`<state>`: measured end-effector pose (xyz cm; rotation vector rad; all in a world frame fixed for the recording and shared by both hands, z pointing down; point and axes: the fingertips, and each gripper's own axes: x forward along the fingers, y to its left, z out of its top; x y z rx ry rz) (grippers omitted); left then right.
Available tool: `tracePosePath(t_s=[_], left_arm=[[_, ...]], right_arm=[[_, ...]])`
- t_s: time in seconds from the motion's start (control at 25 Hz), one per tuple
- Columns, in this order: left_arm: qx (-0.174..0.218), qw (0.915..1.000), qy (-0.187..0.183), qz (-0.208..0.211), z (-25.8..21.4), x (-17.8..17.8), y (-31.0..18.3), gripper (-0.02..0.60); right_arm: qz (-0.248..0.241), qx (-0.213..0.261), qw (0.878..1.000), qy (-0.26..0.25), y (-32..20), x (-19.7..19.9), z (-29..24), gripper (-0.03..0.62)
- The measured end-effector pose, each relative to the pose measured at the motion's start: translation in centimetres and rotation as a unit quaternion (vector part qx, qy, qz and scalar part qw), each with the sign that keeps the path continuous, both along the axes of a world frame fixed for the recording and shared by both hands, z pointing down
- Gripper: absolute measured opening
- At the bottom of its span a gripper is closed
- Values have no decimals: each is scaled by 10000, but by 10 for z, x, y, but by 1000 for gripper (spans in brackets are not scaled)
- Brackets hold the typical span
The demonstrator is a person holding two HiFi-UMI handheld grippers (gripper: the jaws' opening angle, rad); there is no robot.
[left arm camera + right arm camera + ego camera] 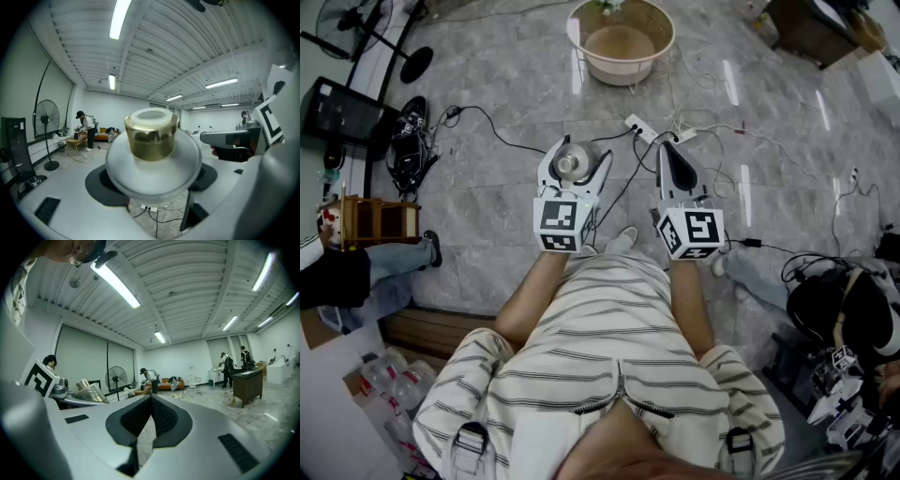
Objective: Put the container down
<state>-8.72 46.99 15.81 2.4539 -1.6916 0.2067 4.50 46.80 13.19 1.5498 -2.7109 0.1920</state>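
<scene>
The container (566, 164) is a round, pale, flask-like vessel with a gold cap (151, 136). My left gripper (575, 157) is shut on it and holds it in the air in front of the person's chest. In the left gripper view the container's body (153, 166) fills the space between the wide-set jaws, cap pointing away. My right gripper (676, 155) hangs beside it at the same height, shut, with nothing between its dark pads (161, 416). From the right gripper view the container (91, 392) shows at the left.
Below lies a grey marble floor with a pink basin on a stand (621, 42), a power strip (639, 127) and loose cables. At the left are a fan (366, 28), a wooden stand (380, 220) and a seated person's leg (394, 258). Other people work far across the room.
</scene>
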Motion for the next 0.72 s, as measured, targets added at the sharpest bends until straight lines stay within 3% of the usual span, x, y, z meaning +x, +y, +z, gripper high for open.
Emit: tracePosePath(t_s=[0.32, 0.72], left_arm=[[6, 10000, -15, 62, 0, 13, -8, 333], [104, 9997, -111, -164, 1, 31, -27, 333]], right_arm=[[-88, 57, 9999, -21, -9, 4, 0, 9], [-391, 113, 9991, -67, -39, 17, 6, 9]])
